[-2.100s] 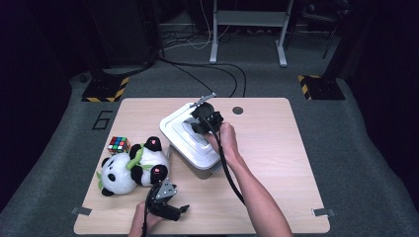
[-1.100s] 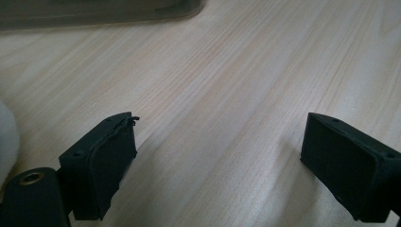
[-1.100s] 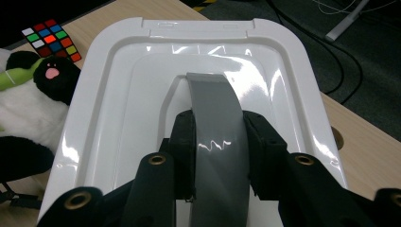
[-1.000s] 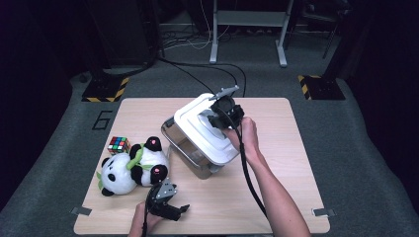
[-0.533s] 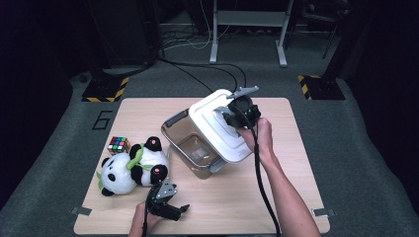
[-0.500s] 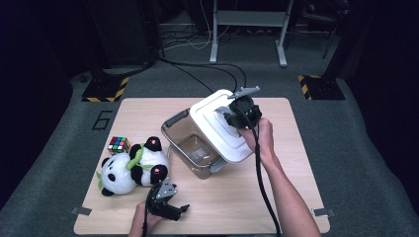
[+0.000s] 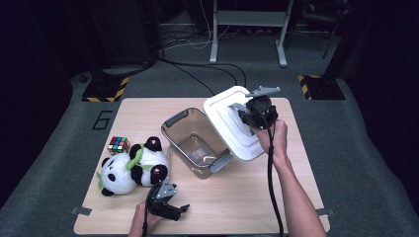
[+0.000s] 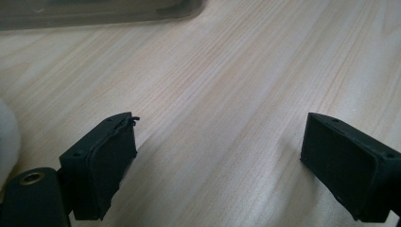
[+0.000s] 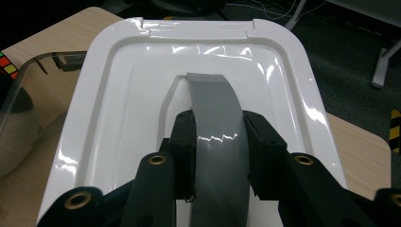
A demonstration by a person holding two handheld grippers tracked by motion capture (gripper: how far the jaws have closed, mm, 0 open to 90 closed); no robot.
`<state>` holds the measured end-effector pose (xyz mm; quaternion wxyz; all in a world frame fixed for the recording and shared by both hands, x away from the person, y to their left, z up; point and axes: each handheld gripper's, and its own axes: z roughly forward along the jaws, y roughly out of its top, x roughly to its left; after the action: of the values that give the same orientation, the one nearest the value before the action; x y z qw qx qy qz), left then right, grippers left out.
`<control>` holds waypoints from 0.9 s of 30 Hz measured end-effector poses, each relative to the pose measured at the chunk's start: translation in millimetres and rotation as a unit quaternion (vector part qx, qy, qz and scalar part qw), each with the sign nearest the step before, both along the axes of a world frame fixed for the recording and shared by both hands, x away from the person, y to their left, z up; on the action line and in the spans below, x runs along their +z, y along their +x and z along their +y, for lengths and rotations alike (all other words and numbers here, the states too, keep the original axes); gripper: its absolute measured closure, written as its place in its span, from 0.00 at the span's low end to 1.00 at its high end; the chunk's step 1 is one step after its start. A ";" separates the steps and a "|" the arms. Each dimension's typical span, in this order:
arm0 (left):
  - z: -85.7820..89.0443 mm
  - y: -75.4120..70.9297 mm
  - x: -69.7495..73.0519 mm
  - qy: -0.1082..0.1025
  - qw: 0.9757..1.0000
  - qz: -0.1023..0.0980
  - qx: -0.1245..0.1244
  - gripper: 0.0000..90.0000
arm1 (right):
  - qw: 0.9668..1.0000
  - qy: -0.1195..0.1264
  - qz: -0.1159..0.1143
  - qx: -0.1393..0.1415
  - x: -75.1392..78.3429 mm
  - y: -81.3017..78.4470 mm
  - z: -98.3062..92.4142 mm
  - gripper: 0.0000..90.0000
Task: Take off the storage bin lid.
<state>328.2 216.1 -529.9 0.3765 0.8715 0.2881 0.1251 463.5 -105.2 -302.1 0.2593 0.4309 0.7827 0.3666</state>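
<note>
From the high view, we see the right gripper [image 7: 248, 114] clamped on the grey handle of the white lid [image 7: 232, 123], which hangs tilted over the far right part of the table [image 7: 257, 197], its near edge just beside the open clear bin [image 7: 197, 143]. Two seconds ago the lid sat closed on the bin; a second ago it was lifted at one side; since half a second ago it has slid a little further right and back, so more of the bin's inside lies open to us. The bin itself has not moved. The plush panda [image 7: 131, 165] lies at the left, touching a smaller panda with a green collar, and the colour cube [image 7: 118, 144] sits just behind them; none of these has shifted. The left gripper [image 7: 173, 207] rests at the near edge of the table where it was in every earlier frame.

In the left gripper view, we look between two black jaws standing wide apart with nothing but bare wood grain between them. A strip of the bin's base [image 8: 99, 10] crosses the top edge, and a bit of white plush [image 8: 7, 142] shows at the far left.

In the right gripper view, we see both pads [image 9: 183, 156] pressed against the sides of the grey handle [image 9: 217, 123], which arches up from the lid's recessed middle. Beyond the lid's left edge, the bin's clear wall [image 9: 28, 85] and a corner of the cube [image 9: 7, 64] appear.
</note>
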 end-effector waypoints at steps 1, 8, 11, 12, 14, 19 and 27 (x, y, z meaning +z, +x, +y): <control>-0.1 0.0 -0.1 -0.001 1.000 0.000 0.001 0.12 | 1.000 0.002 0.001 -0.004 0.2 -0.3 -2.4 0.74; 0.2 0.1 0.3 0.000 1.000 0.002 -0.002 0.12 | 1.000 0.004 0.002 -0.026 -2.5 -0.5 -19.9 0.74; 0.2 0.1 0.2 0.000 1.000 0.002 -0.002 0.12 | 0.999 0.005 0.004 -0.035 -5.3 -0.5 -26.6 0.74; 0.3 0.2 0.3 0.000 1.000 0.003 -0.002 0.12 | 0.999 0.004 0.005 -0.038 -6.4 -0.3 -29.1 0.74; 0.3 0.2 0.3 0.000 1.000 0.003 -0.001 0.12 | 0.999 0.004 0.005 -0.045 -9.3 0.2 -34.5 0.74; 0.2 0.1 0.2 -0.001 1.000 0.003 0.000 0.12 | 0.998 0.009 0.011 -0.064 -17.3 1.0 -48.2 0.74; 0.6 0.5 0.6 0.003 1.000 -0.001 0.000 0.12 | 0.995 0.001 0.023 -0.101 -33.7 6.2 -68.3 0.74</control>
<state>328.7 216.7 -529.3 0.3741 0.8727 0.2872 0.1265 469.7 -173.6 -335.8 0.2761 0.5162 0.7406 0.3297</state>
